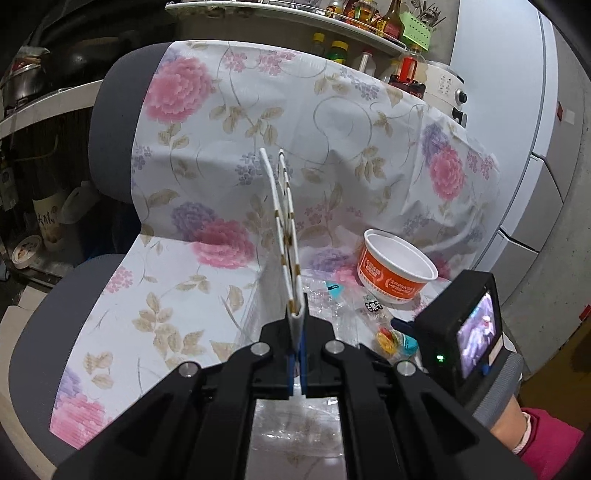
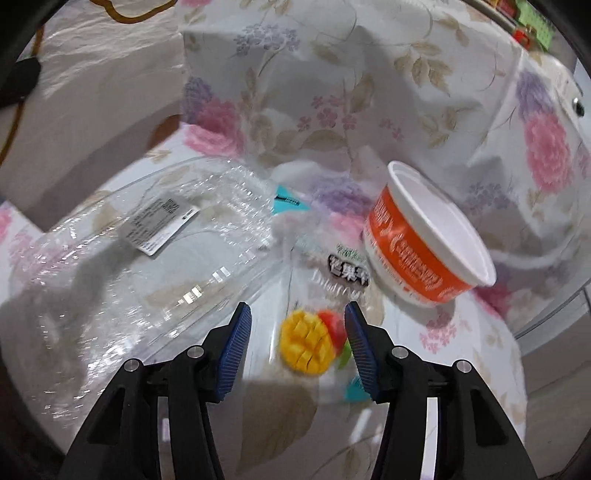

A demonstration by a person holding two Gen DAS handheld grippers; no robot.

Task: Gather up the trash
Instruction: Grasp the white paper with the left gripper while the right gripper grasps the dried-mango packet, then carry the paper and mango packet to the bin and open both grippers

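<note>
My left gripper [image 1: 296,317] is shut on the rim of a white paper bag [image 1: 283,236] with brown trim, held upright over the flowered cloth. My right gripper [image 2: 298,325] is open, its blue pads on either side of a clear dried-mango snack packet [image 2: 314,332] lying on the cloth; the packet also shows in the left wrist view [image 1: 384,332]. An orange and white paper bowl [image 2: 424,236] lies tilted just right of the packet, also in the left wrist view [image 1: 395,269]. A clear plastic clamshell container [image 2: 147,251] with a label lies to the left.
A flowered cloth [image 1: 258,110] covers a grey chair [image 1: 110,122]. Behind it, a shelf [image 1: 332,22] holds sauce bottles, with a rice cooker [image 1: 447,88] and a grey fridge [image 1: 517,110] to the right. The bag's white side [image 2: 92,92] fills the right wrist view's upper left.
</note>
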